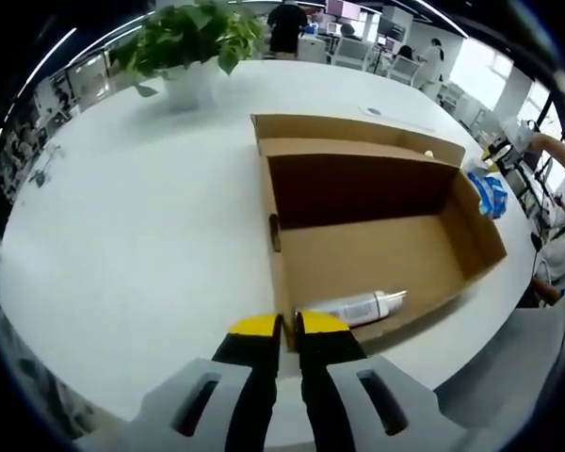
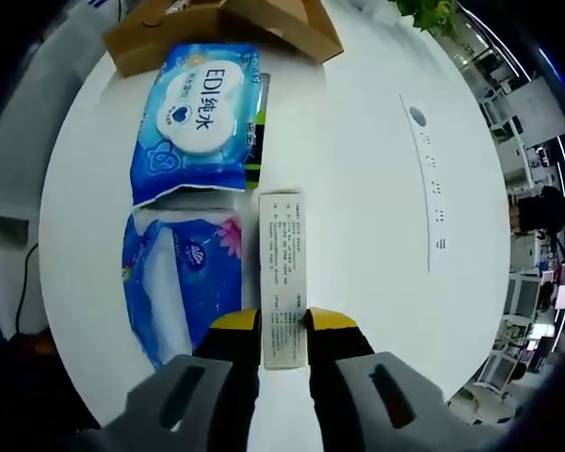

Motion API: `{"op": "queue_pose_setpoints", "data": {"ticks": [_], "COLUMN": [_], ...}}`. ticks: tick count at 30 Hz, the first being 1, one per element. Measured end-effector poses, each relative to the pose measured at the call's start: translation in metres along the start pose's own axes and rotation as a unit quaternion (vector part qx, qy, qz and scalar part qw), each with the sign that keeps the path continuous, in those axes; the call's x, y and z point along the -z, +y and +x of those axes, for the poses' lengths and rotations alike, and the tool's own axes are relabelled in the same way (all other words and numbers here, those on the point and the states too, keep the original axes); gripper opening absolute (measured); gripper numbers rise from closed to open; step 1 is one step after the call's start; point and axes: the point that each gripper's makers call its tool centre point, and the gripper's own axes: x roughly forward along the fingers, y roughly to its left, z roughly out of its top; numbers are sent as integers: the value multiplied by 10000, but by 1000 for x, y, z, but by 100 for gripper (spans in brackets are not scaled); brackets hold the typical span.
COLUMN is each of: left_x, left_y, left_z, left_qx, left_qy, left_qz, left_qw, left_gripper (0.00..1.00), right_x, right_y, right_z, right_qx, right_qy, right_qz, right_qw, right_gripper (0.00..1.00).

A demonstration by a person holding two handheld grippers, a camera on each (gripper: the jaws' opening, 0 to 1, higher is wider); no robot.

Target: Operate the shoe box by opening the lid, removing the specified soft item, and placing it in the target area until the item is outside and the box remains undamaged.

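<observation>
Left gripper view
Box: the shoe box is plain brown cardboard, open-topped, its lid folded back at the far side, walls sharp-creased.
Inside: a slim white tube-like bottle lies flat on the box floor against the near wall.
Left gripper: the left gripper has yellow-tipped black fingers pinched narrowly on the near corner edge of the box wall.
Surface: a round white table, smooth and matte.
Room: an open office with desks and people at the far end; a leafy green plant in a white pot stands at the table's far side.
Beyond the box: a blue packet peeks out past the far right corner.

Right gripper view
Right gripper: the right gripper clamps the near end of a long, flat white carton printed with small text, lying on the table.
Soft items: a glossy blue wet-wipes pack and a crinkly blue tissue pack rest just left of the carton, outside the box.
Box: a brown corner of it shows at the top, touching the wipes pack.
Also there: a thin white strip lies well to the right.
</observation>
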Motion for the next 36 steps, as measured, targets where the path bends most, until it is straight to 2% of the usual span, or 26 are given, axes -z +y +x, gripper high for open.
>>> {"op": "queue_pose_setpoints", "data": {"ticks": [7, 10, 20, 26, 30, 36], "left_x": [-1, -2, -9, -22, -31, -41], "left_y": [0, 1, 0, -8, -15, -28], "left_z": [1, 1, -4, -10, -13, -13], "left_qx": [15, -7, -12, 197, 307, 553], "left_qy": [-34, -42, -66, -179, -261, -202], "left_qz": [45, 200, 678, 1101, 1360, 1960], "left_qw": [10000, 9998, 9977, 9936, 9899, 9788], "left_gripper": [4, 5, 23, 28, 30, 32], "right_x": [-3, -6, -13, -23, -31, -40], "right_y": [-9, -11, -10, -1, 9, 25], "right_z": [-3, -6, -27, -47, -62, -83], "right_qx": [239, 281, 579, 761, 895, 1107], "right_qy": [-33, -92, -379, -697, -936, -1259], "right_qz": [30, 100, 500, 1019, 1378, 1873], "right_qw": [9997, 9995, 9964, 9894, 9820, 9679], "right_gripper": [17, 17, 23, 31, 35, 44]}}
